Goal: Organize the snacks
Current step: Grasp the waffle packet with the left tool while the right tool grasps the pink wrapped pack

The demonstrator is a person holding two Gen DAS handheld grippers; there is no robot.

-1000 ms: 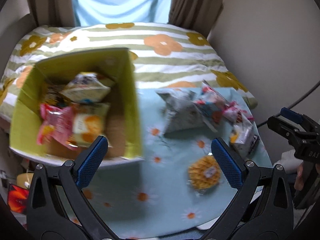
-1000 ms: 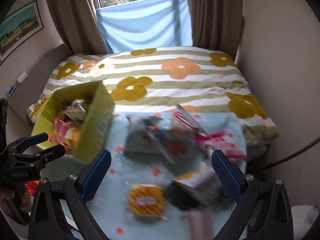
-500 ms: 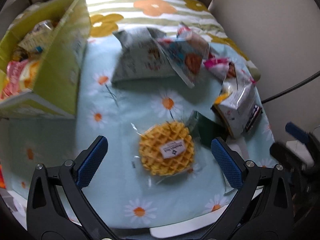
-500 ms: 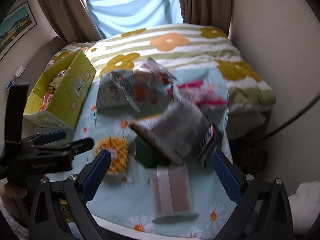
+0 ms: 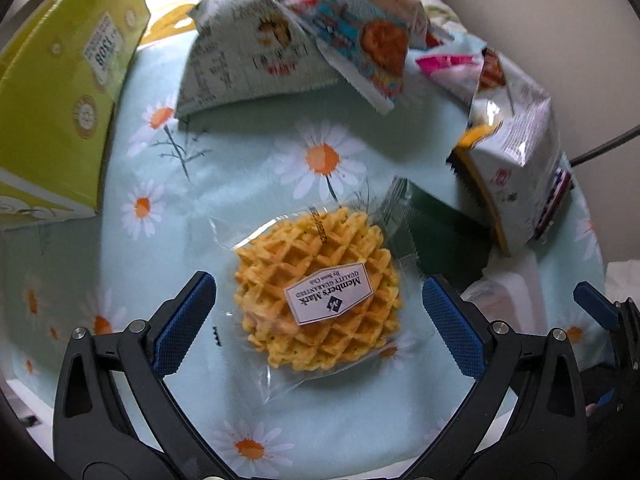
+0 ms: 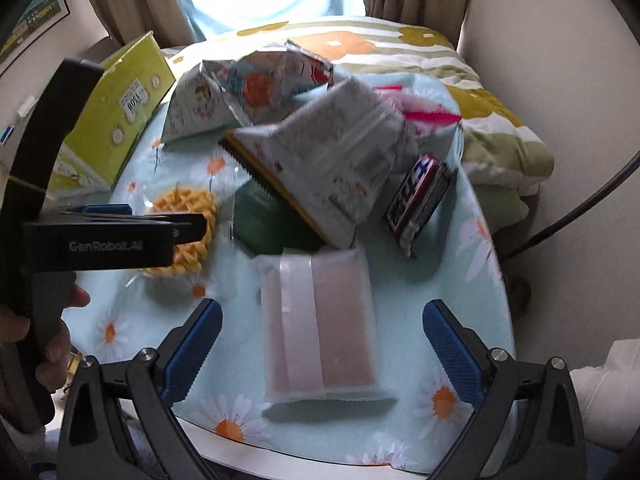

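Observation:
A wrapped waffle [image 5: 318, 294] lies on the daisy tablecloth [image 5: 240, 168]. My left gripper [image 5: 318, 320] is open, its blue fingers on either side of the waffle, just above it. My right gripper [image 6: 320, 340] is open around a pale pink packet [image 6: 320, 324] near the table's front edge. The yellow-green snack box [image 5: 60, 92] stands at the left; it also shows in the right wrist view [image 6: 116, 120]. Several snack bags are piled behind: a white bag [image 5: 248, 60], a blue cookie bag [image 5: 368, 44], a silver bag [image 6: 328, 160].
A dark green packet [image 5: 436, 232] lies right of the waffle, partly under the silver bag [image 5: 516, 152]. A dark bar wrapper [image 6: 420, 204] lies right of the pile. A flowered striped bedspread [image 6: 440, 52] lies behind the table. The left gripper's body [image 6: 104, 240] shows at left.
Both grippers have moved forward and down toward the table. The left one has come over the waffle; the right one has come over the pink packet. Both stay open.

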